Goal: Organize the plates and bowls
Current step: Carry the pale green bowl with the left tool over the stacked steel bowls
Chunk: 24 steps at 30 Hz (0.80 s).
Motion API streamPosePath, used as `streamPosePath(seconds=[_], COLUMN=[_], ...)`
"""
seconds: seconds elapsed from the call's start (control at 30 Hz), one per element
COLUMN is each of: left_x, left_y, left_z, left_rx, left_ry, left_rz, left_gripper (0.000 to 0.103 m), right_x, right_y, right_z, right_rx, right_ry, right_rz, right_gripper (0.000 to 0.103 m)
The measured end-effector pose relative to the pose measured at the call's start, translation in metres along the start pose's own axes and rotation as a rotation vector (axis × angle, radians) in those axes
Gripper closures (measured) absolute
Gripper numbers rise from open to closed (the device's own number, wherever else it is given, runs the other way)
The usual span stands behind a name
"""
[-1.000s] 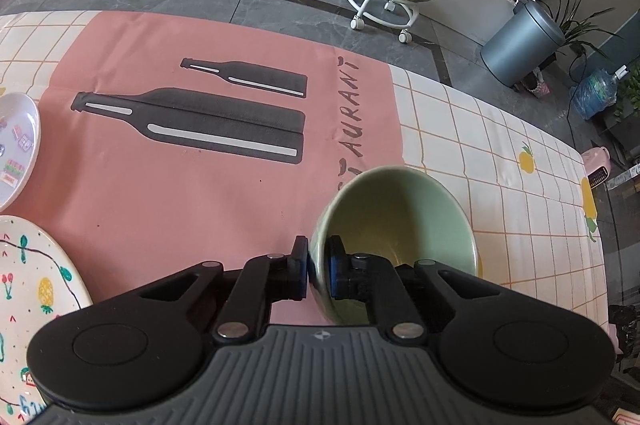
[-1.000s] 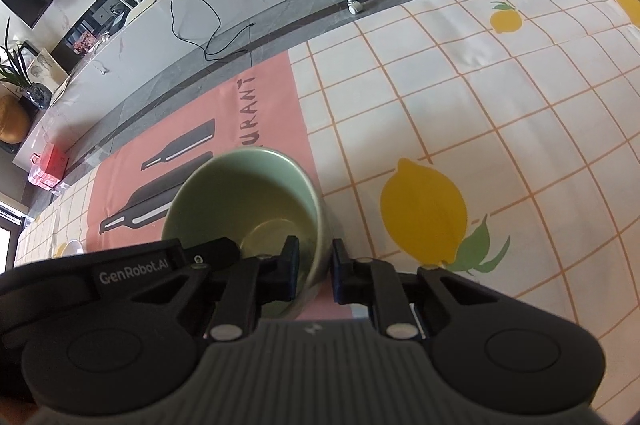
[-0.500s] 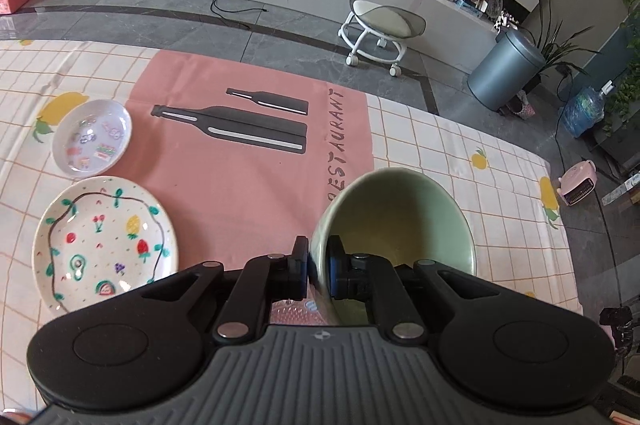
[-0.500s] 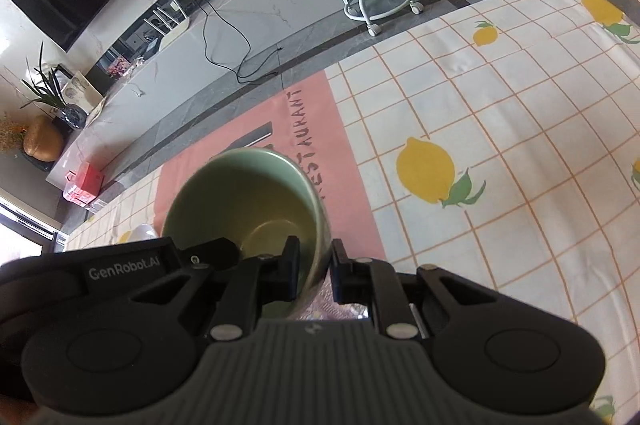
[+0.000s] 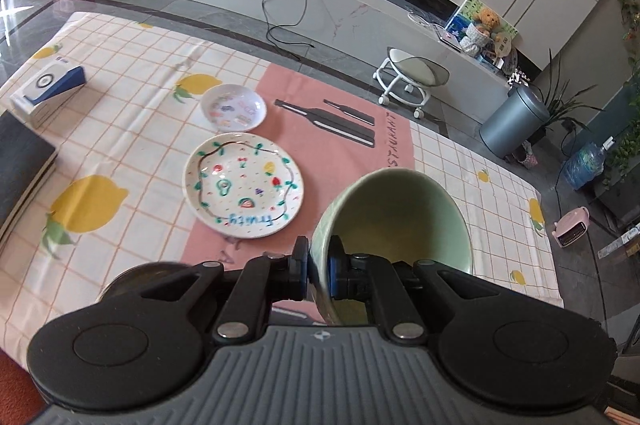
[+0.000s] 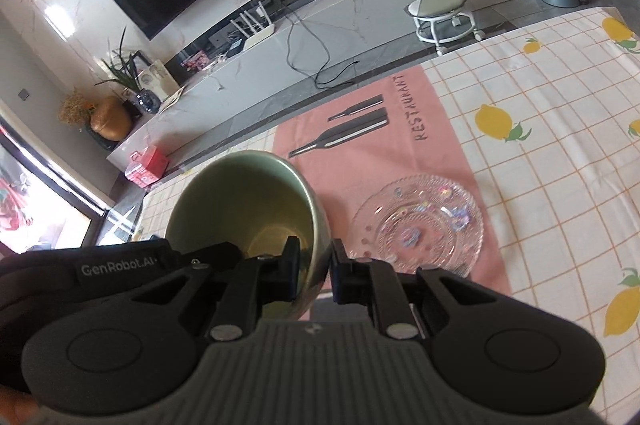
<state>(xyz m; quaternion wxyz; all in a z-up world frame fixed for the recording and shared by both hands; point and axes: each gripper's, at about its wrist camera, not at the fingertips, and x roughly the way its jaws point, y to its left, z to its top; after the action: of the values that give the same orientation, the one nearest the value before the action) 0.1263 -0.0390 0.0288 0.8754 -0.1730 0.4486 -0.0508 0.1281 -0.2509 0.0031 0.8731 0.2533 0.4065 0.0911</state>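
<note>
in the left wrist view the left gripper (image 5: 318,267) sits at the lower centre of the frame, and its fingers (image 5: 299,267) are closed almost fully on the rim of a green bowl (image 5: 394,209), one finger outside the wall and one inside. the bowl is tilted, with its opening toward the camera, and it is held above the tabletop (image 5: 120,113), which has a checked lemon cloth and a pink mat (image 5: 340,153). left of the bowl a painted plate (image 5: 242,185) lies on the edge of the pink mat, and a small white dish (image 5: 233,105) lies just beyond it, toward the upper left. in the right wrist view the right gripper (image 6: 314,273) is also closed on the rim of a green bowl (image 6: 244,201) at the centre left. a clear glass plate (image 6: 418,223) lies on the pink mat to the right of the bowl.
</note>
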Motion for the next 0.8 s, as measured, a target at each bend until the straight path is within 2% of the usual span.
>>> streamPosePath(seconds=[0.13, 0.33, 0.67, 0.8], left_x=[-0.022, -0.035, -0.018, -0.010], left_y=[0.034, 0.079, 0.114, 0.119], left_z=[-0.015, -0.037, -0.059, -0.064], left_rx=[-0.052, -0.136, -0.188, -0.157], left_ry=[0.000, 0.017, 0.068, 0.107], left_rz=[0.017, 0.022, 0.005, 0.016], left_gripper=[0.092, 0.092, 0.091, 0.090], right_x=[0.000, 0.009, 0.035, 0.046], right_y=[0.025, 0.051, 0.059, 0.059], right_z=[-0.026, -0.055, -0.080, -0.086], right_rx=[-0.036, -0.093, -0.115, -0.113], right_ry=[0.048, 0.127, 0.216, 0.248], right_rz=[0.046, 0.082, 0.025, 0.000], right_gripper=[0.090, 0.090, 0.092, 0.093])
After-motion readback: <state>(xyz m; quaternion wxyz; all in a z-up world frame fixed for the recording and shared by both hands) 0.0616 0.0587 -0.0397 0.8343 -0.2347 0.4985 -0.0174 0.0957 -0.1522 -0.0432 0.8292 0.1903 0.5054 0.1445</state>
